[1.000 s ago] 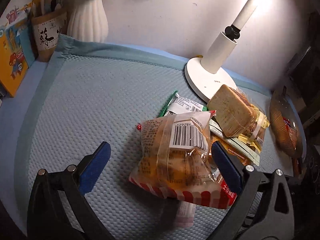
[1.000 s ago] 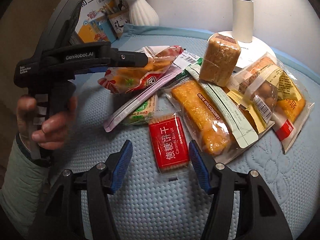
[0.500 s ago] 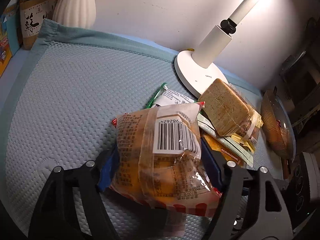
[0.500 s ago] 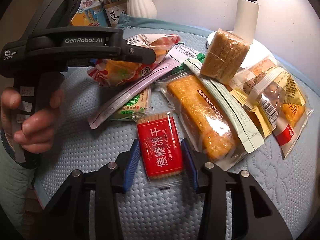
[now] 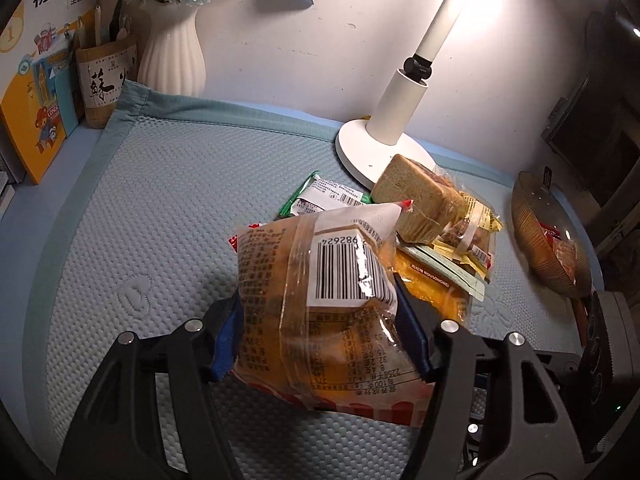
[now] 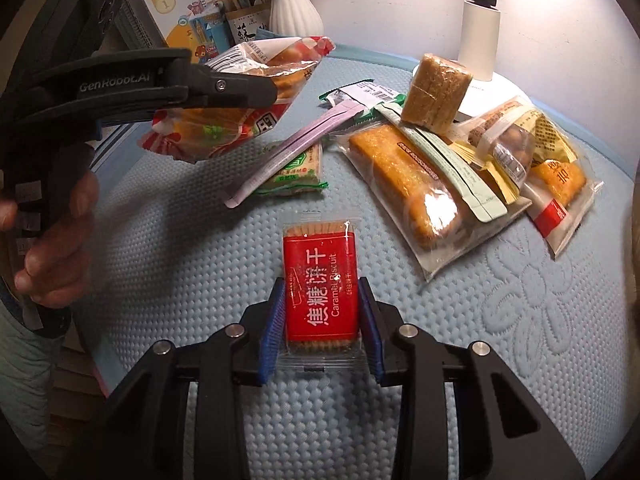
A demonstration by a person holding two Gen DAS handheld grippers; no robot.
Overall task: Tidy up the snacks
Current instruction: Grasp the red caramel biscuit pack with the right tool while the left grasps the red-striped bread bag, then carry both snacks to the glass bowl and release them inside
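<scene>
My left gripper [image 5: 320,332] is shut on a clear bread bag [image 5: 324,300] with a barcode label and a red-striped edge, held above the blue mat. The right wrist view shows that same bag [image 6: 236,120] lifted in the air at upper left. My right gripper [image 6: 322,328] is shut on a red caramel biscuit packet [image 6: 320,284], its blue pads pressing both long sides. Beyond lie a long orange cake pack [image 6: 404,184], a brown cake block [image 6: 436,92], a green cracker pack [image 6: 296,172] and a bag of small buns [image 6: 516,148].
A white desk lamp [image 5: 384,148] stands at the back on the quilted mat [image 5: 168,208]. A white vase [image 5: 172,56], a pen holder [image 5: 102,84] and a book [image 5: 36,80] line the back left. A brown bowl [image 5: 548,236] sits at right. A hand [image 6: 52,240] holds the left gripper.
Both grippers went from open to shut, the left on the bread bag, the right on the biscuit packet. The left has lifted the bag off the pile.
</scene>
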